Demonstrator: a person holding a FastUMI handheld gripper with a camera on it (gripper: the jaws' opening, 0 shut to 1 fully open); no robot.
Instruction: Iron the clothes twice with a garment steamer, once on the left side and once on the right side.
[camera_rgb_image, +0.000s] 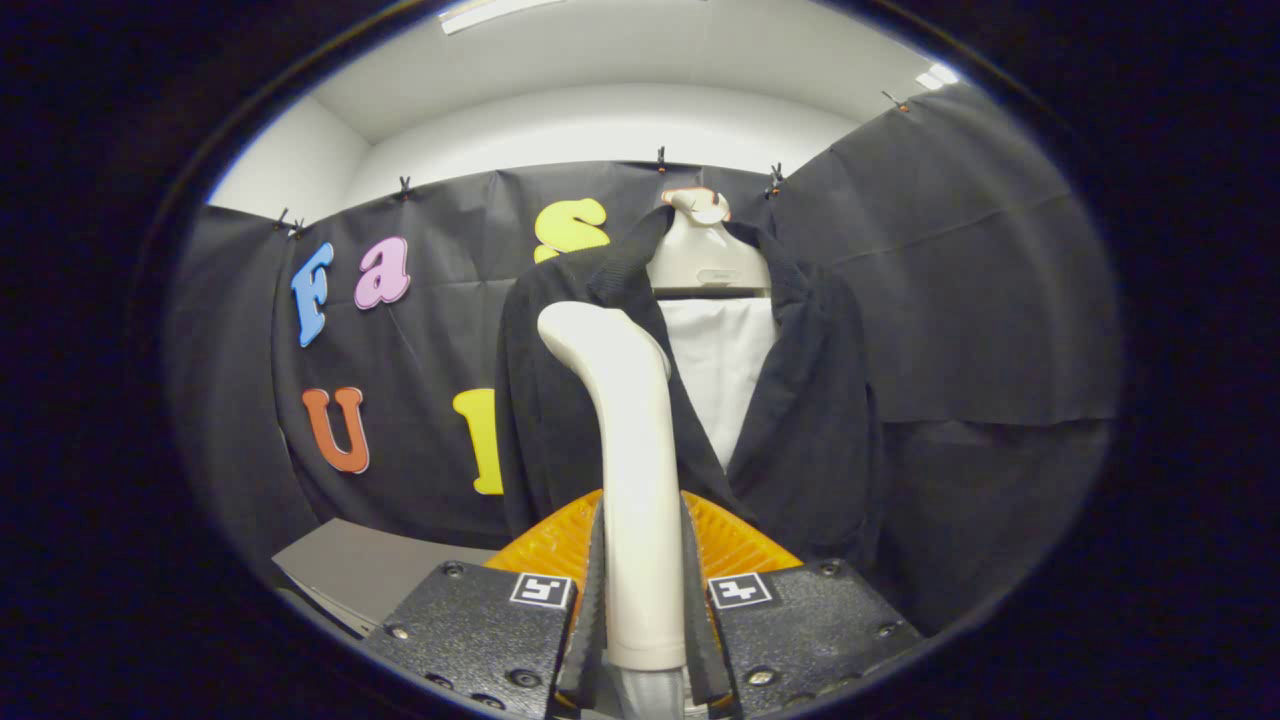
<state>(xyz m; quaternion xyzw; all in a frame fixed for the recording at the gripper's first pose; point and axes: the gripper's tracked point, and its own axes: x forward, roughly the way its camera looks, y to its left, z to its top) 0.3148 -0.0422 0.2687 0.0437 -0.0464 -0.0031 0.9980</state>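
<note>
Both fingers of the gripper (643, 610) clamp the cream handle of the garment steamer (628, 440), which stands upright at lower centre of the frame. Just beyond it, at centre, a dark jacket (810, 420) hangs on a pale hanger (706, 262) over a white panel (722, 365). An orange ribbed object (745, 545) sits behind the fingers.

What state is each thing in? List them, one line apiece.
Gripper: shut on the cream plastic steamer handle.
Cream plastic steamer handle: upright between the fingers, head toward the jacket.
Black knit jacket: hanging open on the hanger.
Cream plastic hanger: hung up, carrying the jacket.
</note>
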